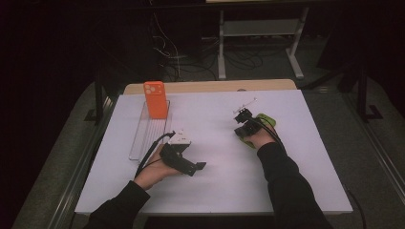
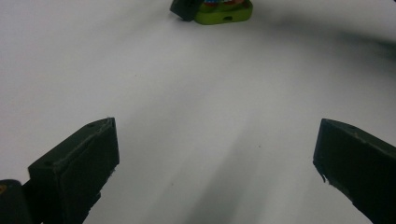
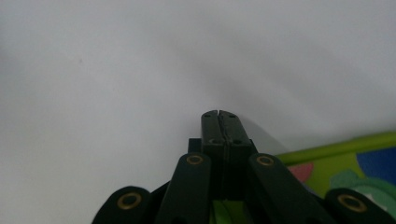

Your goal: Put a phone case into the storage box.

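High view: right tongs clenched empty above the flat green printed board; left tongs released; board not yet grasped.

Green board flat on white table, under right tool.

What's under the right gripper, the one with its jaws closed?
A flat lime-green board with a colourful picture lies under the right gripper, on the white table. The gripper and hand cover most of it, so the picture cannot be made out.
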`<state>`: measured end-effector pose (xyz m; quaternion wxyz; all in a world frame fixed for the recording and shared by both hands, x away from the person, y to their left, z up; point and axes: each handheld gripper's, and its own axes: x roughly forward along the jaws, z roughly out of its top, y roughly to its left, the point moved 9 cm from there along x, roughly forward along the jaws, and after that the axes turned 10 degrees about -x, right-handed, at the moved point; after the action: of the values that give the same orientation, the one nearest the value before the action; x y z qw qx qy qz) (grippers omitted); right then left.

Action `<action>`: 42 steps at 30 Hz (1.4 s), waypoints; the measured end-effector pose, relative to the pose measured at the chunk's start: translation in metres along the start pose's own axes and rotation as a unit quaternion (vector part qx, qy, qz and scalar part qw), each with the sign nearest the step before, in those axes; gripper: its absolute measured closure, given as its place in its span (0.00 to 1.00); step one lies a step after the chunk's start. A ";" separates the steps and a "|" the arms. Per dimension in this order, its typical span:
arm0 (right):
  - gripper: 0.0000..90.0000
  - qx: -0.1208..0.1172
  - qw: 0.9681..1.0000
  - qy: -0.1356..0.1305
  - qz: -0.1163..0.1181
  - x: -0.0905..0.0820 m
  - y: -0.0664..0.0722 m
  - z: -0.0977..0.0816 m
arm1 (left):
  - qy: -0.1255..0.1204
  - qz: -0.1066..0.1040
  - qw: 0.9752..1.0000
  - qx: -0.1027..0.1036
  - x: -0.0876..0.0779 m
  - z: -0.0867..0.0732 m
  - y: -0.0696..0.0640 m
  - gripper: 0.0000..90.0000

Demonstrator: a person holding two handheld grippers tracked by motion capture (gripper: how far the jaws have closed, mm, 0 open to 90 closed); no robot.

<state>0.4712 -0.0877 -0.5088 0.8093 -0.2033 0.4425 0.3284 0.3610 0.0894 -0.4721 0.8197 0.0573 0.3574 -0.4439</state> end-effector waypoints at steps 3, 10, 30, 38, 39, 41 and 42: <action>0.98 -0.001 1.000 -0.006 -0.004 -0.006 0.002 -0.010 | 0.000 -0.001 1.000 0.001 0.001 -0.001 -0.001 0.00; 0.98 0.001 1.000 -0.011 -0.009 -0.020 0.001 -0.036 | -0.001 -0.001 1.000 0.000 0.001 0.000 -0.001 0.00; 0.83 0.030 0.998 -0.054 0.002 -0.057 -0.008 -0.063 | 0.002 0.000 1.000 0.002 0.002 -0.001 -0.001 0.00; 0.35 0.022 0.995 -0.094 0.037 -0.075 0.023 -0.068 | 0.012 0.002 1.000 0.006 0.001 -0.002 0.000 0.00; 0.29 0.022 0.994 -0.098 0.035 -0.077 0.027 -0.070 | 0.010 0.002 1.000 0.005 0.001 -0.002 0.000 0.00; 0.19 0.015 0.994 -0.106 0.029 -0.079 0.036 -0.075 | 0.006 -0.001 1.000 -0.003 0.001 -0.001 -0.001 0.00; 0.15 0.005 0.994 -0.109 0.025 -0.079 0.040 -0.078 | 0.005 -0.002 1.000 -0.004 0.001 -0.001 -0.001 0.00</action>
<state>0.3665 -0.1362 -0.4838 0.8452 -0.1514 0.3585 0.3663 0.3600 0.0890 -0.4733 0.8174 0.0556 0.3636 -0.4434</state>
